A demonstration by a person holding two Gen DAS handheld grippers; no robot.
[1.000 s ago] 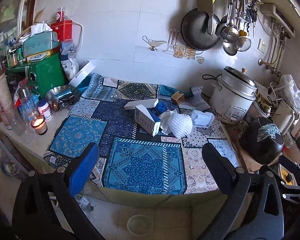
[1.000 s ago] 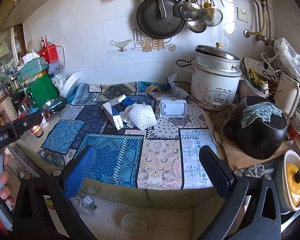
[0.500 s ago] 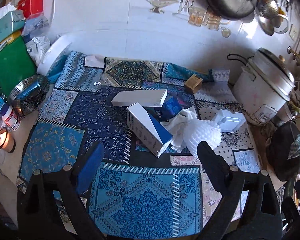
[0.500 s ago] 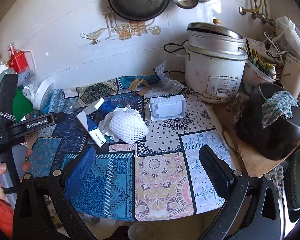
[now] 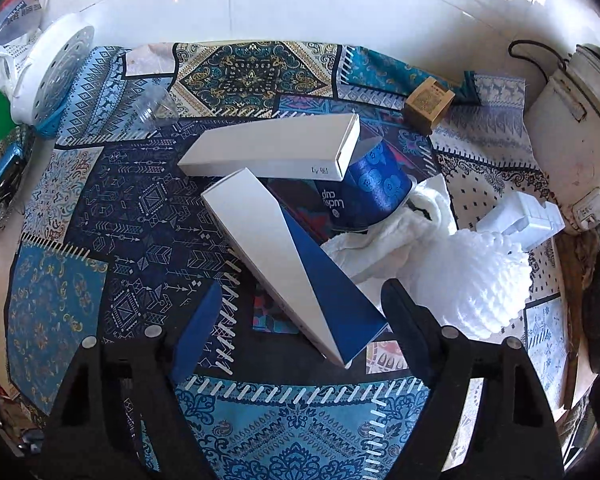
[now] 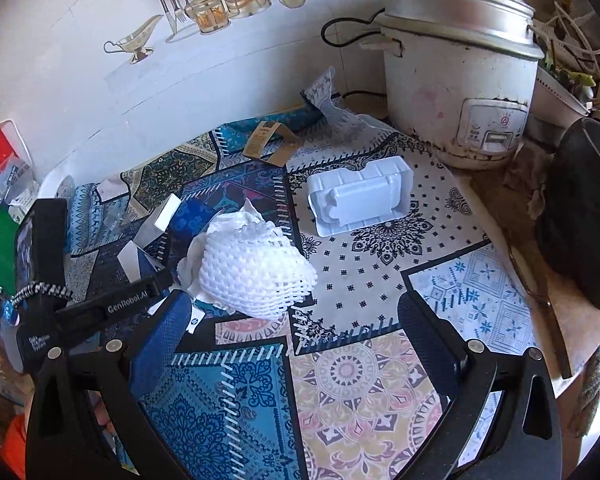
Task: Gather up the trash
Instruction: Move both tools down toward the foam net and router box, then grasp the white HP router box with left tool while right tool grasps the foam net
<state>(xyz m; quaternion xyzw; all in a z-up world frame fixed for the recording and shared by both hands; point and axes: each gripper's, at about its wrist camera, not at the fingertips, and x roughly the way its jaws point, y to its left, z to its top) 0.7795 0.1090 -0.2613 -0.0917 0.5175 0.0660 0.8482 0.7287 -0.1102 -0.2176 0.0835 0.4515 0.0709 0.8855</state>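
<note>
Both claws (image 5: 300, 312) (image 6: 288, 336) nearer, spread empty | white tray (image 6: 358, 200) clearest right | cup (image 5: 370, 196) left only

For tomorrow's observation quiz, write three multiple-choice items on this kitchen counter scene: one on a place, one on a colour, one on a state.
1. Where is the white plastic tray?
A. in front of the rice cooker
B. inside the cooker
C. on the floor

2. What colours is the long box between the left gripper's fingers?
A. red and yellow
B. white and blue
C. all black

3. How is the right gripper?
A. shut on the foam net
B. open, holding nothing
C. shut on the tray

Key: A, it lies on the cloth before the cooker; B, both colours show; B, fingers apart.
</note>
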